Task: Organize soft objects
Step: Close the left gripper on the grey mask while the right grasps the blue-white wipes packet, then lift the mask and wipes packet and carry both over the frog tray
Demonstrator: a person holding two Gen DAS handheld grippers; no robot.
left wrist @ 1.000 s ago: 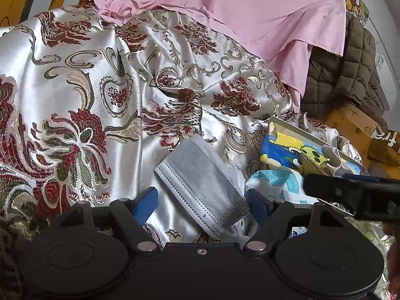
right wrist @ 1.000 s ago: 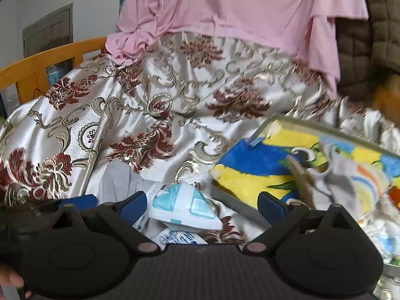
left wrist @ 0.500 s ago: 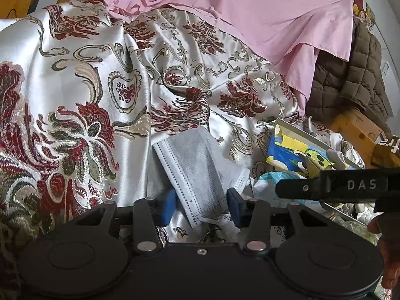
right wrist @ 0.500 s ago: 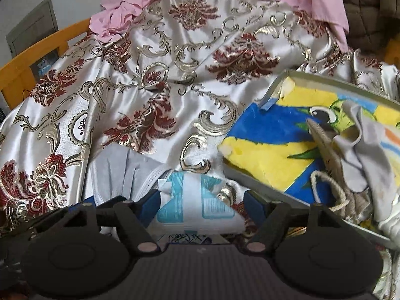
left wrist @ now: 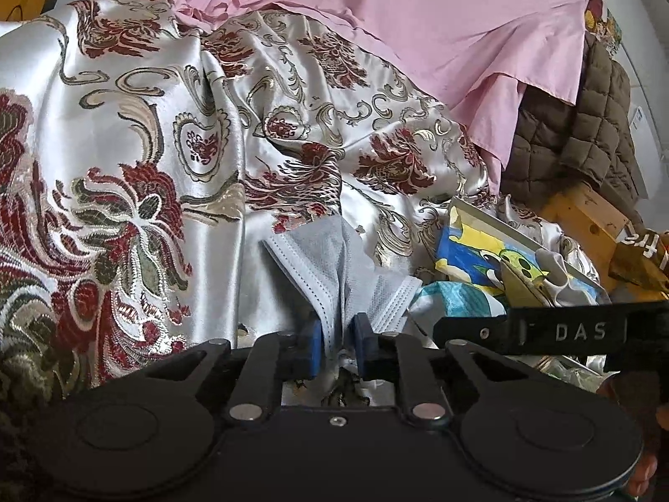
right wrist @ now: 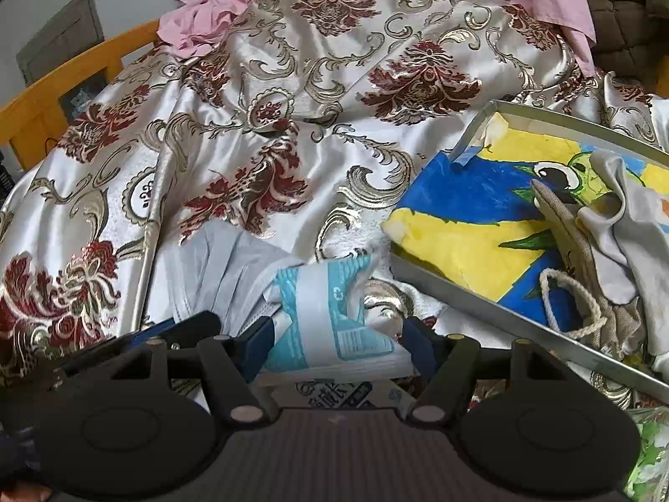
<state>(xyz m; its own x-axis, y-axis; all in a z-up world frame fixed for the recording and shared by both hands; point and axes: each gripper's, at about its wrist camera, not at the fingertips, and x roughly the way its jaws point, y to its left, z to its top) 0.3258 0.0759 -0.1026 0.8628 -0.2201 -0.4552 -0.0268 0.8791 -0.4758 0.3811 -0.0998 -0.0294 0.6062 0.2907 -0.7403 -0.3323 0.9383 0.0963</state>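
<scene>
A grey face mask (left wrist: 330,267) lies on the brocade bedspread (left wrist: 146,125). My left gripper (left wrist: 338,345) is closing, and its blue pads pinch the mask's near edge into a fold. The same mask (right wrist: 217,267) shows at the lower left of the right wrist view. Beside it lies a blue-and-white plastic packet (right wrist: 330,318). My right gripper (right wrist: 338,345) is closing around this packet, with a pad against each side. The packet (left wrist: 455,299) also shows in the left wrist view, right of the mask.
A metal tray (right wrist: 460,293) with a painted blue and yellow bottom sits to the right, holding a burlap drawstring pouch (right wrist: 573,251) and a grey cloth (right wrist: 619,226). A pink sheet (left wrist: 418,21) and a brown quilted jacket (left wrist: 585,125) lie behind. A wooden bed rail (right wrist: 54,100) runs along the left.
The left jaws have closed from wide apart onto the mask and bunched it. The right gripper has sunk and tipped down over the packet, and its jaws have narrowed onto it.
</scene>
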